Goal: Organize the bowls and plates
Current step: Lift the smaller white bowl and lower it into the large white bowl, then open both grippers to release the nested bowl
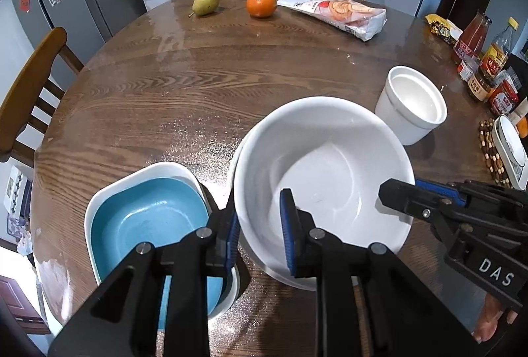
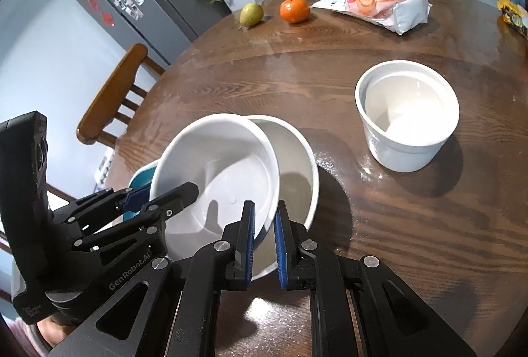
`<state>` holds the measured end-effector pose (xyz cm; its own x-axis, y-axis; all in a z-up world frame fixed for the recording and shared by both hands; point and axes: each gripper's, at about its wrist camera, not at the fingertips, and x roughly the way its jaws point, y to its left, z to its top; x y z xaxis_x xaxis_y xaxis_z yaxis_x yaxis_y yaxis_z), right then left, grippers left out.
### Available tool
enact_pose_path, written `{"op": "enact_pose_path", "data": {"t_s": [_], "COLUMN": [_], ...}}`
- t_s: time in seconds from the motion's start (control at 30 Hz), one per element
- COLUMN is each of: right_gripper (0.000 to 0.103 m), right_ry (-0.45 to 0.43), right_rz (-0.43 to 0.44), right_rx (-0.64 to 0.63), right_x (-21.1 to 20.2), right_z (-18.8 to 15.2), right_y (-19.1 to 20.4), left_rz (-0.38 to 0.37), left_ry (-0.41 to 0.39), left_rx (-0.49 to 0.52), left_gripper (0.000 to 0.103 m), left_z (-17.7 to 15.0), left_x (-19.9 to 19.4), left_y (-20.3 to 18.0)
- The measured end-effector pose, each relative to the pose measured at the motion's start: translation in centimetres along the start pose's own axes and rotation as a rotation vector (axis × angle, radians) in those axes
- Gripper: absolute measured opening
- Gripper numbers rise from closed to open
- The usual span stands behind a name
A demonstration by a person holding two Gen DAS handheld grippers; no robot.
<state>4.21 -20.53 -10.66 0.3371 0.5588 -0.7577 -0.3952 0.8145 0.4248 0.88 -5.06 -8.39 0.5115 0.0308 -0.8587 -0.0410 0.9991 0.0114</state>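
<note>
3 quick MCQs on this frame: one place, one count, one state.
1. Where does the blue dish sit?
A. nested in a white square dish
B. on a chair
C. on the snack bag

2. How many pieces of fruit lie at the table's far edge?
A. one
B. two
C. four

3. How does the white bowl in the right tool stand?
A. upside down
B. flat on the table
C. tilted over a second white bowl

Answers:
1. A: the blue dish lies within the white square dish.
2. B: a pear and an orange.
3. C: the right tool pinches the rim of the white bowl, which is tipped above the second white bowl.
</note>
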Motion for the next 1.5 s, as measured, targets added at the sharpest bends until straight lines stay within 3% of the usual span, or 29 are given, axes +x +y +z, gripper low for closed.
{"op": "enact_pose_path", "data": {"t_s": [0.8, 1.03, 1.27, 1.5], "right_gripper": [0.014, 0.014, 0.014, 0.015], "right_ry": [0.013, -0.003, 0.002, -0.014], "right_rz": [-0.062, -0.052, -0.047, -0.052], "right_rx": [-0.035, -0.037, -0.040, -0.048], "right_x": [0.4, 0.0, 0.0, -0.4], "right_z": [0.3, 0.2, 0.3, 0.6], "right_y": [0.5, 0.6, 0.8, 1.1], "left_rz": [0.001, 0.004, -0.008, -0.009], "left_ry": [0.034, 0.028, 0.019, 0.010], "left_rx": [0.007, 0.004, 0.005, 0.006], "left_gripper": [0.020, 0.023, 0.036, 0.036], "left_z": [0.1, 0.2, 0.1, 0.3], "left_x": [0.9, 0.7, 0.2, -0.1], "left_y": [-0.2, -0.1, -0.2, -0.3]}}
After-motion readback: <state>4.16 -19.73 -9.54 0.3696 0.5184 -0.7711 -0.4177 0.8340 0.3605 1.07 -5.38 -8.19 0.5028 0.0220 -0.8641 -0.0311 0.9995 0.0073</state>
